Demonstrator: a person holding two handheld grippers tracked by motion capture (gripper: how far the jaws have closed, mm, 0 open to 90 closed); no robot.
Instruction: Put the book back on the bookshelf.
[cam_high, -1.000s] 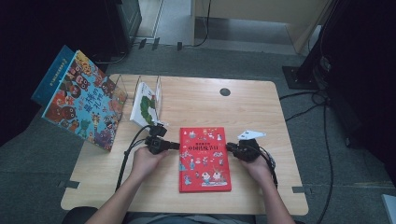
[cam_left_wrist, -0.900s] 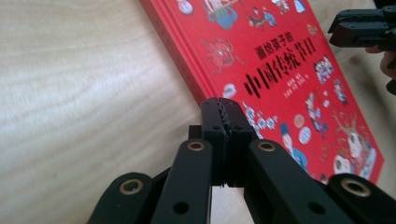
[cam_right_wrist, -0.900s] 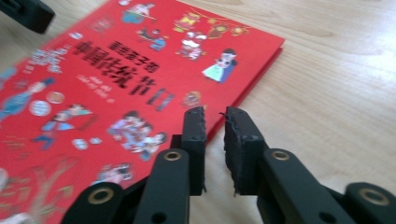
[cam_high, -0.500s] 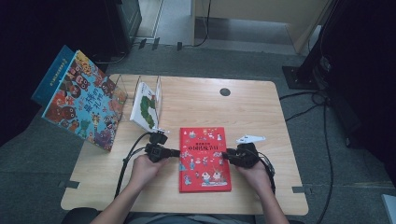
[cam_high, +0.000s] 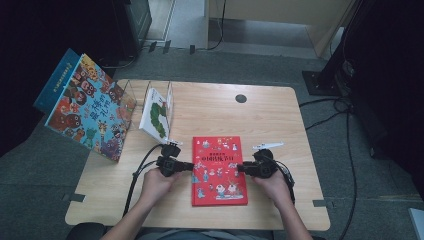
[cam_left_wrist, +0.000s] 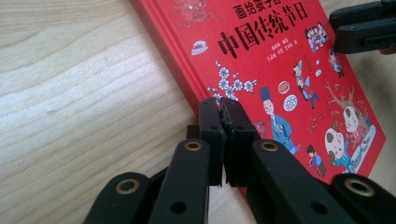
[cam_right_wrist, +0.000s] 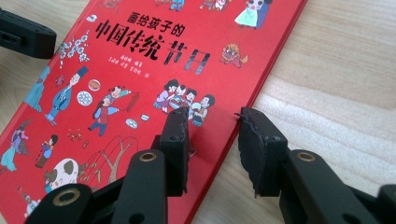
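— What do we see to the left of our left tongs (cam_high: 192, 165)?

— A large colourful picture book (cam_high: 87, 116) leaning off the surface's (cam_high: 280, 117) far-left edge, and nearer, just beyond the left tongs, a white book with a green caterpillar (cam_high: 156, 117) standing in a clear wire book rack (cam_high: 131, 92).

— And the left tongs themselves?

— We have them pressed fully together with nothing between them, their tips right at the left edge of the red hardcover picture book (cam_high: 219, 170). In the left gripper view the tongs (cam_left_wrist: 226, 106) meet over that edge, touching or nearly so; we cannot tell which.

— Where is the red book?

— Flat on the surface, between our two pairs of tongs, cover up.

— The right tongs (cam_high: 240, 168)?

— They have just been opening. In the right gripper view they (cam_right_wrist: 212, 122) stand partly apart, straddling the book's (cam_right_wrist: 140, 70) right edge: one pad over the cover, the other over bare wood. They are not pressing on anything.
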